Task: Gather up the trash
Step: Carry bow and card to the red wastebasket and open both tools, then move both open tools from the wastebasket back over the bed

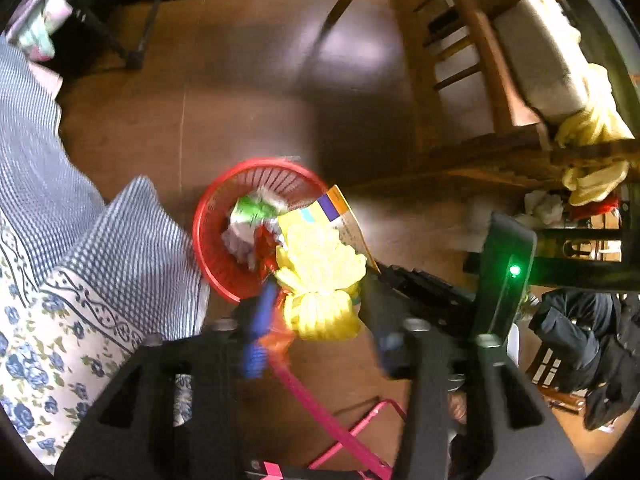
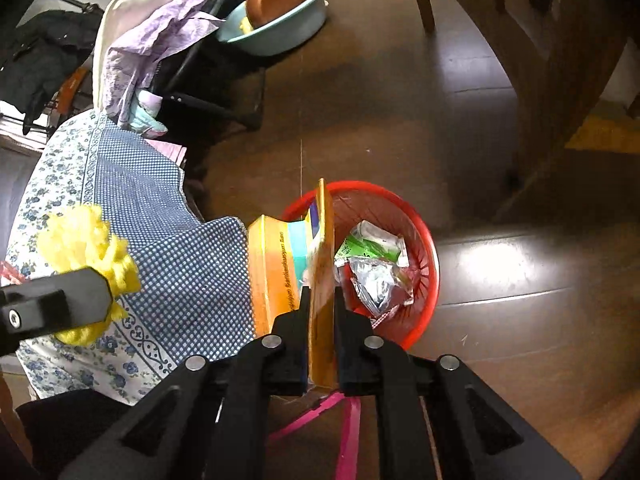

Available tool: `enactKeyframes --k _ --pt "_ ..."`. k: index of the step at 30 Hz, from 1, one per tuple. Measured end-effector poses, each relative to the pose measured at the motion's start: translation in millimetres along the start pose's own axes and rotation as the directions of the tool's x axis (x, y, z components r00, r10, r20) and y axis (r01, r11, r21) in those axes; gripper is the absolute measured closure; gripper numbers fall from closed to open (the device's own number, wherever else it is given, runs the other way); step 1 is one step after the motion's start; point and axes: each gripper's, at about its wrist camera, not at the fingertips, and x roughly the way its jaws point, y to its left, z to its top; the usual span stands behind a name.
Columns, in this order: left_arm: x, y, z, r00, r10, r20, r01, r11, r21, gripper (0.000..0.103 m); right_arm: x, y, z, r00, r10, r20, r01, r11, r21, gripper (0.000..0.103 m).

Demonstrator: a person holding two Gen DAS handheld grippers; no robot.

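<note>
A red basket (image 1: 212, 248) (image 2: 424, 256) stands on the brown floor with wrappers inside, among them a green packet (image 2: 368, 246) and a silver foil one (image 2: 378, 286). My right gripper (image 2: 321, 300) is shut on an orange cardboard box (image 2: 296, 264) and holds it above the basket's left rim; the box also shows in the left wrist view (image 1: 340, 208). My left gripper (image 1: 320, 312) is shut on a fluffy yellow bundle (image 1: 320, 280), just beside the basket. That bundle shows at the left of the right wrist view (image 2: 92, 256).
A blue-and-white patterned cloth (image 1: 60, 260) (image 2: 140, 240) hangs left of the basket. Wooden chairs (image 1: 448, 60) stand to the right. A light blue basin (image 2: 280, 20) with a brown pan sits far back. A pink metal frame (image 1: 332, 428) lies below the grippers.
</note>
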Motion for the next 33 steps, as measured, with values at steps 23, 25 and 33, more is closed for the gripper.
enactKeyframes --k 23,25,33 --pt "-40.1 19.1 -6.6 0.987 0.058 0.147 -0.049 0.997 -0.064 0.036 -21.2 13.6 4.5 0.998 -0.064 0.024 0.064 0.998 -0.016 0.054" --pt "-50.8 25.9 -6.8 0.984 0.034 0.174 -0.019 0.996 -0.087 0.033 -29.2 20.3 6.6 0.996 -0.079 0.052 0.080 0.996 -0.025 0.046" --pt "-115.6 58.4 -21.1 0.951 0.018 0.308 0.026 0.990 -0.139 0.033 -64.5 63.5 22.4 0.985 -0.101 0.139 0.116 0.988 -0.099 0.037"
